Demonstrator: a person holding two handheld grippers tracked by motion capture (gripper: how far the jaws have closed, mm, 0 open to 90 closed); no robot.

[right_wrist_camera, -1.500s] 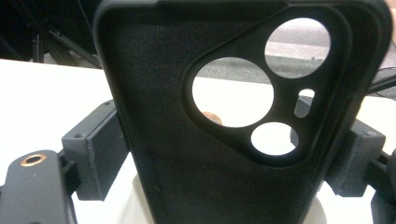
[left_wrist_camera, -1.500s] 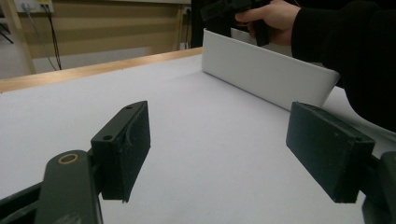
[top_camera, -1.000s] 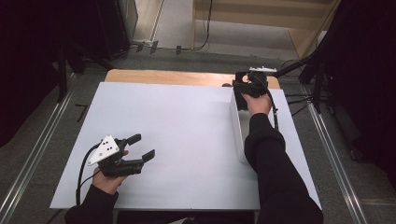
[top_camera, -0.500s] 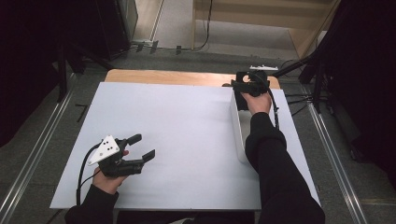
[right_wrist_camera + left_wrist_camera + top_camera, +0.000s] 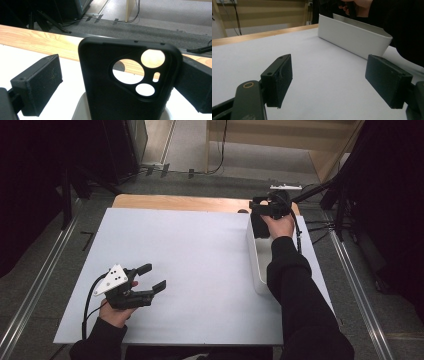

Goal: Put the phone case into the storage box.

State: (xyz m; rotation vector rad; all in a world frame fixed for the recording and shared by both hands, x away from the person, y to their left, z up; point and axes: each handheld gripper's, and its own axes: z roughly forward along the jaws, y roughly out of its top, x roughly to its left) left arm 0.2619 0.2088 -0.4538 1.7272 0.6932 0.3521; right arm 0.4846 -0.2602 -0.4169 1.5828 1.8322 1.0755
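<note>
A black phone case (image 5: 125, 87) with camera cut-outs stands upright between the jaws of my right gripper (image 5: 120, 72). Those jaws have just been opening: the left pad (image 5: 40, 80) stands clear of the case, while the right pad sits at its edge. In the high view the case (image 5: 258, 226) hangs at the far end of a white bin (image 5: 255, 265), under the right gripper (image 5: 267, 210). My left gripper (image 5: 152, 276) rests near the front left of the table, open, with nothing between its pads (image 5: 279, 77).
The white board (image 5: 200, 250) covers the table, with a wooden strip (image 5: 175, 202) along the far edge. The bin (image 5: 352, 37) lies along the right side, and a dark sleeve (image 5: 295, 285) runs over it. Cables and stands (image 5: 330, 195) lie beyond the table's right corner.
</note>
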